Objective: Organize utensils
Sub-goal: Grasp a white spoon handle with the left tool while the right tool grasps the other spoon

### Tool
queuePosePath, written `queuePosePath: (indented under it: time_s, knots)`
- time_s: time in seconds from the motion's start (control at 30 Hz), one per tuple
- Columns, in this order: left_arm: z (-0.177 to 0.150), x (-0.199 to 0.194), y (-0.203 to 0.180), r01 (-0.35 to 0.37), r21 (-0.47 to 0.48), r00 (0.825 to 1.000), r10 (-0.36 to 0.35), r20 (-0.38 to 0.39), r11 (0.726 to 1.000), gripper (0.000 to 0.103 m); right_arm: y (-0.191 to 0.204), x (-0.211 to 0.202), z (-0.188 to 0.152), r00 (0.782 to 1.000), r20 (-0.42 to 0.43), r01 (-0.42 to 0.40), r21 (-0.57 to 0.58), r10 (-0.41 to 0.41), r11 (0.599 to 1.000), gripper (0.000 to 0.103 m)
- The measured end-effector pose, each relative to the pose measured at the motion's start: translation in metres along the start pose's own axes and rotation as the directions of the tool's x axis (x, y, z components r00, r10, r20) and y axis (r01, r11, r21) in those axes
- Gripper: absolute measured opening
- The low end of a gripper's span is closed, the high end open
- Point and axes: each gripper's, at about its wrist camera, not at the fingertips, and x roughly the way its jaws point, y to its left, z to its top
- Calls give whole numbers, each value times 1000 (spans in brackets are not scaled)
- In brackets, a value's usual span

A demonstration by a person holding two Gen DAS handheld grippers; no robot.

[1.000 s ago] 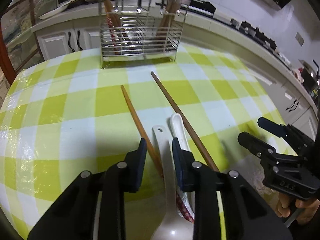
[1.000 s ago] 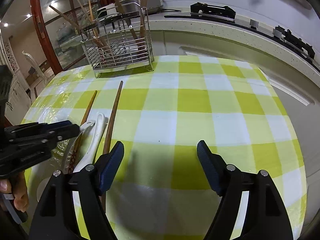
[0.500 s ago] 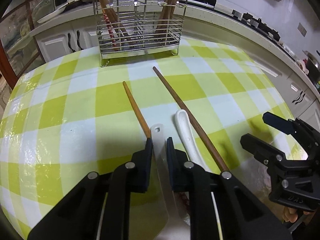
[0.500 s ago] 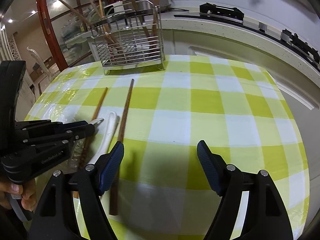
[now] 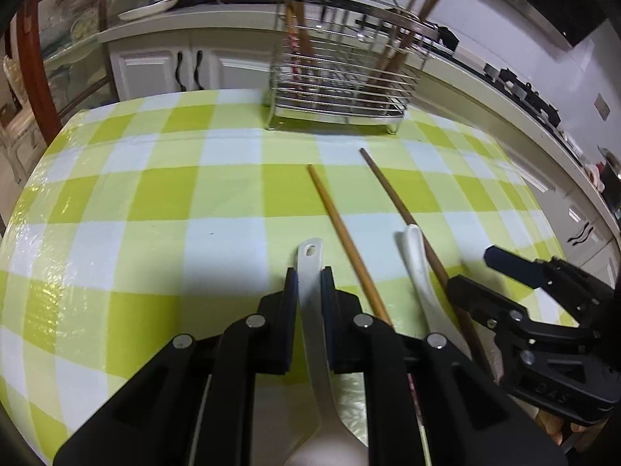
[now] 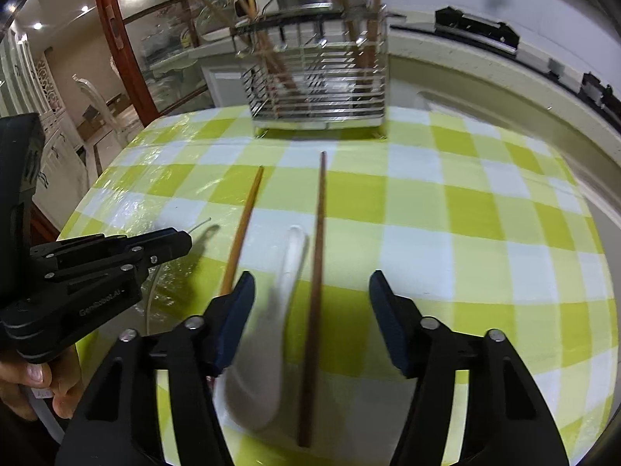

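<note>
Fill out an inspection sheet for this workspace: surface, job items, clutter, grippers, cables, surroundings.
Surface: table under a green-and-white checked cloth.
Job's things: white spoon in the left gripper; second white spoon, light chopstick and dark chopstick lying flat; wire rack holding chopsticks.
Clutter: nothing seen.
Grippers: left gripper shut on a spoon; right gripper open.
Cables: nothing seen.
Surroundings: kitchen counter, cabinets.

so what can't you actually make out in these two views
- Left wrist: the bowl of the white spoon held by the left gripper runs off the bottom edge.
- Left wrist: the near end of the light chopstick goes behind the gripper's fingers.
- Both views: the wire rack is blurred, so its contents can't be counted.
- Right wrist: the second white spoon is smeared, partly behind the right gripper.
</note>
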Motion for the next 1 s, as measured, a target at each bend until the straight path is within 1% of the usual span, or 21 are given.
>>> queuePosePath:
  time_s: [0.07, 0.13, 0.2, 0.37, 0.53, 0.63, 0.73, 0.83, 0.9, 0.97, 1.0]
  knots:
    - [-1, -2, 6, 0, -11, 1000, 0, 5, 1000, 12, 3, 5, 1, 1000, -15, -11, 5, 11, 1000, 49]
    - [-2, -2, 11, 3, -19, 1000, -3, 7, 1000, 12, 8, 10, 1, 999, -27, -25, 5, 25, 1000, 37]
    - [-3, -2, 16, 7, -28, 1000, -6, 8, 1000, 12, 10, 14, 2, 998, -38, -41, 7, 41, 999, 31]
    - [-6, 0, 23, 12, -42, 1000, -12, 9, 999, 12, 12, 22, 2, 996, -63, -68, 20, 69, 997, 30]
    - [-7, 2, 26, 11, -51, 1000, -11, 10, 999, 12, 10, 31, 5, 996, -71, -52, 21, 53, 998, 29]
    - [-7, 2, 28, 3, -53, 1000, -2, 15, 999, 12, 13, 35, 9, 997, -71, -28, 0, 28, 1000, 29]
    - [-7, 0, 27, -47, -35, 999, 48, 23, 998, 12, 18, 38, 12, 998, -67, 12, -25, -13, 1000, 29]
    - [-6, 1, 27, -62, -30, 998, 63, 18, 998, 12, 27, 43, 13, 996, -52, 67, -75, -71, 995, 29]
    - [-6, 3, 27, -71, -26, 997, 71, 7, 997, 12, 29, 45, 15, 995, -46, 80, -84, -84, 993, 29]
    - [-6, 4, 26, -81, -18, 997, 81, 1, 997, 13, 29, 47, 16, 996, -42, 80, -85, -84, 993, 27]
    - [-6, 6, 26, -85, -15, 996, 85, -6, 996, 13, 29, 47, 16, 996, -39, 82, -89, -86, 993, 21]
